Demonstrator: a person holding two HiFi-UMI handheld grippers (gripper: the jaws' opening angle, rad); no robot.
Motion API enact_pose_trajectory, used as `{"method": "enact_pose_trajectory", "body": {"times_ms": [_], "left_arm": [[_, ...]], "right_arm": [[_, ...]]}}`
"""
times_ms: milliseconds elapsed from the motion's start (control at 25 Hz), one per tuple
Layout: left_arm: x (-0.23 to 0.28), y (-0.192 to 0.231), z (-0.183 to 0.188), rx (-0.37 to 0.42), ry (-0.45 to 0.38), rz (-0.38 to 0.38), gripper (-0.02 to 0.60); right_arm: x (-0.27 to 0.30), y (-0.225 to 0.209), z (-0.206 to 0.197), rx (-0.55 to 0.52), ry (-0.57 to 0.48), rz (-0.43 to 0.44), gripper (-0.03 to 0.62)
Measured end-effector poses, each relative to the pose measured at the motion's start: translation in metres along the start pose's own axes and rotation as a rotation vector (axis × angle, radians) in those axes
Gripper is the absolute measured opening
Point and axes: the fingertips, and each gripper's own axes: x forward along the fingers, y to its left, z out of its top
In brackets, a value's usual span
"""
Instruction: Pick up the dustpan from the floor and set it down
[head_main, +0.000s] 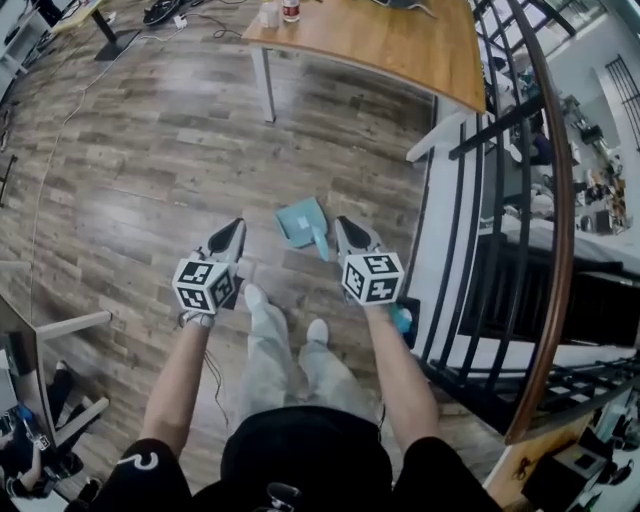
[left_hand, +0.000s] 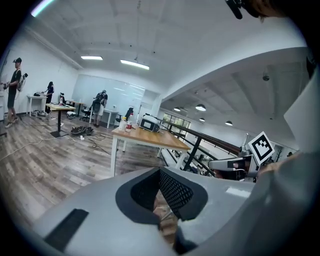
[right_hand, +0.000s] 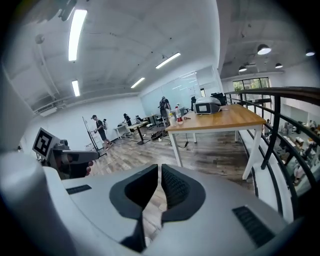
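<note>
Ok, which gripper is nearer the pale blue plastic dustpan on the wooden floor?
Right. The right gripper sits just right of the pale blue plastic dustpan, by its handle; the left gripper is farther off on its left side.

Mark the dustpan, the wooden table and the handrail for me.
dustpan (head_main: 299, 221): head view, on the teal pan's flat body.
wooden table (head_main: 390, 45): head view, on a bare stretch of its top.
handrail (head_main: 562, 200): head view, on the curved wooden top rail.

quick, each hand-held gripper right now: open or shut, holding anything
Left hand-held gripper: closed, holding nothing.
Right hand-held gripper: closed, holding nothing.
</note>
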Motion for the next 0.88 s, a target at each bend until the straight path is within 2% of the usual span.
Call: {"method": "enact_pose_trajectory", "body": {"times_ms": [160, 240, 520, 680, 880], "left_arm": [[0.014, 0.025, -0.023, -0.017, 0.026, -0.002, -0.002], [0.019, 0.038, -0.032, -0.026, 0.035, 0.001, -0.002], [0.036, 0.077, -0.070, -0.032, 0.077, 0.006, -0.002], [0.048, 0.090, -0.085, -0.041, 0.111, -0.002, -0.002], [0.071, 0.101, -0.101, -0.046, 0.130, -0.026, -0.002]], "right_arm": [[0.033, -0.011, -0.041, -0.033, 0.085, -0.024, 0.015], [0.049, -0.014, -0.060, -0.048, 0.122, -0.030, 0.080], [0.099, -0.033, -0.124, -0.077, 0.207, -0.080, 0.232], [0.118, -0.043, -0.160, -0.063, 0.287, -0.105, 0.265], [0.141, -0.056, -0.196, -0.053, 0.351, -0.143, 0.273]]}}
